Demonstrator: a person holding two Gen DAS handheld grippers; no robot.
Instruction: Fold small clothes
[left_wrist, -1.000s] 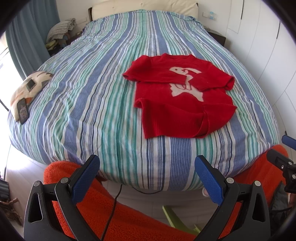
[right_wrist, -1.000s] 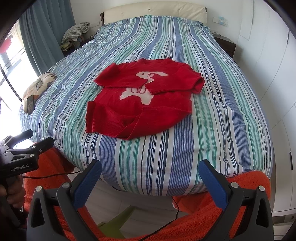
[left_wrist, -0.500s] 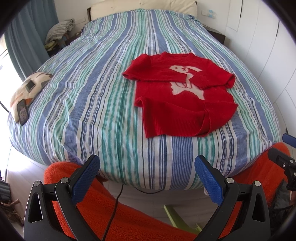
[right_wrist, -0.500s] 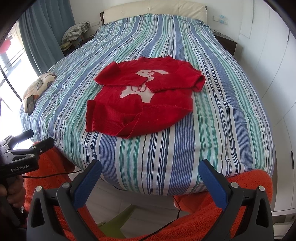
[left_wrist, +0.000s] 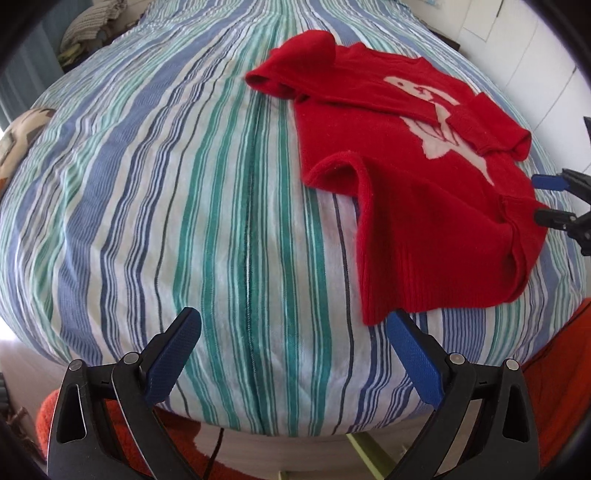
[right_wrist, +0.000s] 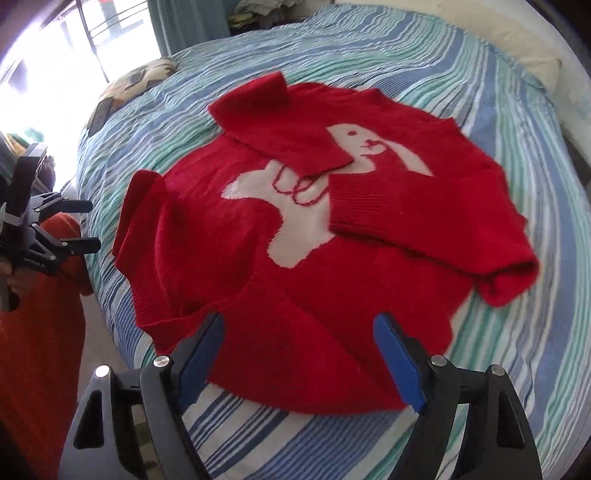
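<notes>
A small red sweater (right_wrist: 295, 236) with a white animal design lies flat on a striped bed cover (left_wrist: 184, 206), both sleeves folded across its chest. The right gripper (right_wrist: 299, 354) hangs over its near hem, jaws closing, pinching nothing yet. The left gripper (left_wrist: 293, 343), spread wide, hovers over bare cover beside the sweater's left corner.
</notes>
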